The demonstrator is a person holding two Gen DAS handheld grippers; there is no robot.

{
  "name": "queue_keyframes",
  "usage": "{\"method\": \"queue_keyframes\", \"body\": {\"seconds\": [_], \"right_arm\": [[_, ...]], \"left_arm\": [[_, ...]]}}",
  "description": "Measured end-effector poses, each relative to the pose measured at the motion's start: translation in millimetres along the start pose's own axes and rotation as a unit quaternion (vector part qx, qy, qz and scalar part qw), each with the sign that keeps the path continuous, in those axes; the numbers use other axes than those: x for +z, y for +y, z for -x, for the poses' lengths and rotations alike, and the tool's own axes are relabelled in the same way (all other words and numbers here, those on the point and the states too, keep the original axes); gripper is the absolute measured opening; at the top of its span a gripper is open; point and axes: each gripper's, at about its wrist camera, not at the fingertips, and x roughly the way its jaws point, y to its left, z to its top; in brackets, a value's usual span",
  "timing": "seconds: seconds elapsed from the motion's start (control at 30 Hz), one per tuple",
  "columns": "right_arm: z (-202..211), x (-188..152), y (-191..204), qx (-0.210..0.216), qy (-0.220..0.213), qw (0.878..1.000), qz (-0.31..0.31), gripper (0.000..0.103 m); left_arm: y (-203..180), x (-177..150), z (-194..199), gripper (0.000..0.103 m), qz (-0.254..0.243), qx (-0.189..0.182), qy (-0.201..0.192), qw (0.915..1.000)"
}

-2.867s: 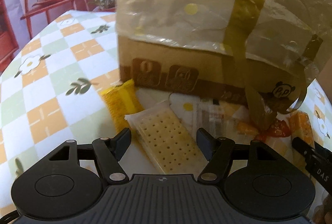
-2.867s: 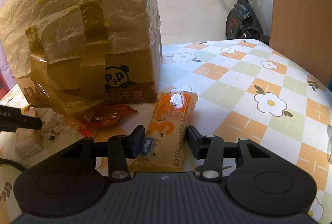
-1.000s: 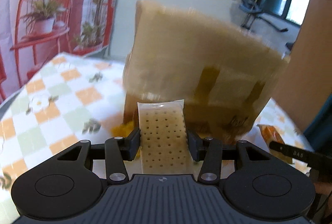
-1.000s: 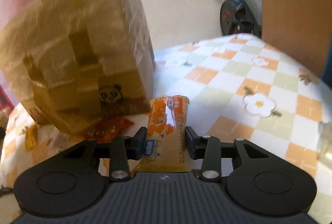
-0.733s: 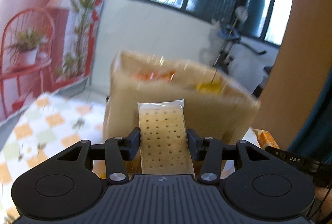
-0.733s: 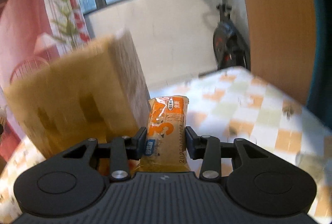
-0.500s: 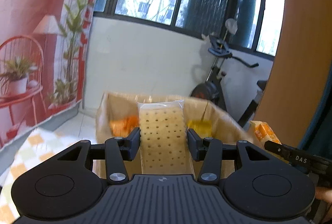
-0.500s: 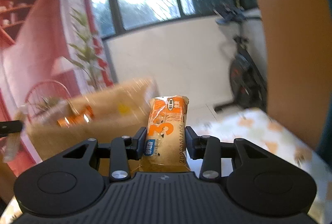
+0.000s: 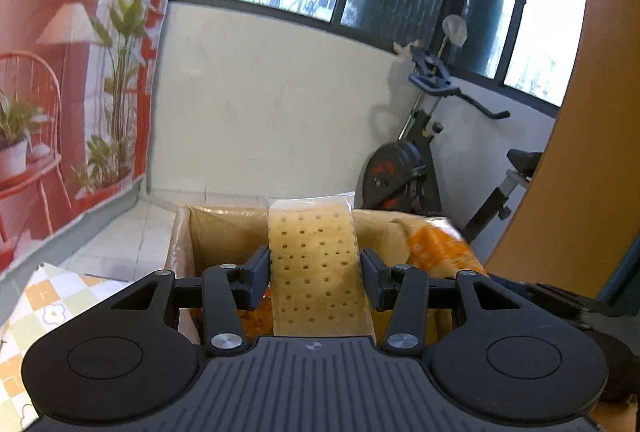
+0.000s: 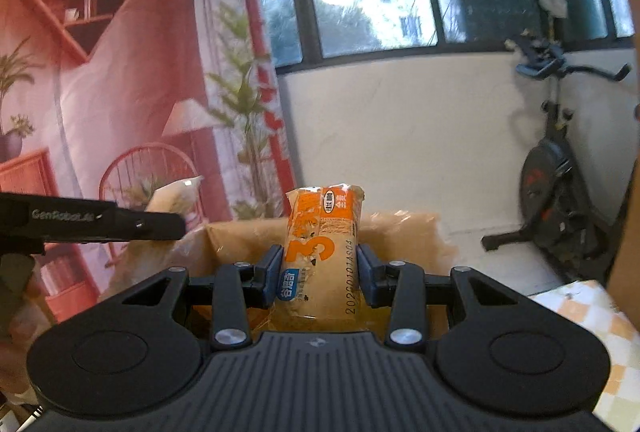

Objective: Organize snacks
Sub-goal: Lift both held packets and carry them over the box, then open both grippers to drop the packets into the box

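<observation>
My left gripper (image 9: pixel 316 272) is shut on a clear-wrapped cracker pack (image 9: pixel 316 264) and holds it upright over the open top of the cardboard box (image 9: pixel 224 228). My right gripper (image 10: pixel 319 274) is shut on an orange snack pack (image 10: pixel 322 248), also above the cardboard box (image 10: pixel 400 236). The orange pack shows at the right in the left wrist view (image 9: pixel 440 252). The left gripper with its cracker pack (image 10: pixel 172 199) shows at the left in the right wrist view. Orange wrappers lie inside the box (image 9: pixel 256 320).
The checkered tablecloth shows at the lower left (image 9: pixel 40 308) and lower right (image 10: pixel 592 316). An exercise bike (image 9: pixel 424 159) stands by the white wall behind the box. A red printed backdrop (image 10: pixel 120 91) hangs to the left. A wooden panel (image 9: pixel 592 151) is at the right.
Both grippers closed on their packs on the table, then rose from in front of the box to above its open top. The view now looks over the box rim.
</observation>
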Motion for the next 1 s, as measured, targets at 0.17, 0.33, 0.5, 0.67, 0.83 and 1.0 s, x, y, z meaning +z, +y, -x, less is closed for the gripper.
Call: {"method": "queue_keyframes", "body": {"seconds": [0.17,0.33,0.5,0.67,0.83,1.0], "right_arm": [[-33,-6,9,0.004,0.037,0.999,-0.003,0.041],[-47,-15,13,0.002,0.065,0.998,0.001,0.042],[-52,-20,14,-0.011,0.084,0.996,0.011,0.044],[-40,-18,17,-0.025,0.075,0.997,0.019,0.044],[-15,-16,14,-0.038,0.054,0.998,0.013,0.044],[15,-19,13,-0.051,0.027,0.998,0.017,0.044]], "left_arm": [[13,-5,-12,0.051,-0.001,0.001,0.025,0.9997],[24,-7,-20,0.055,0.002,-0.001,0.044,0.999],[24,-2,-13,0.071,0.007,0.009,0.034,0.9993],[22,4,5,0.071,0.0,0.015,0.02,0.9997],[25,5,35,0.071,-0.011,0.029,0.0,0.9995],[36,-2,65,0.071,-0.02,0.053,-0.01,0.9984]]}}
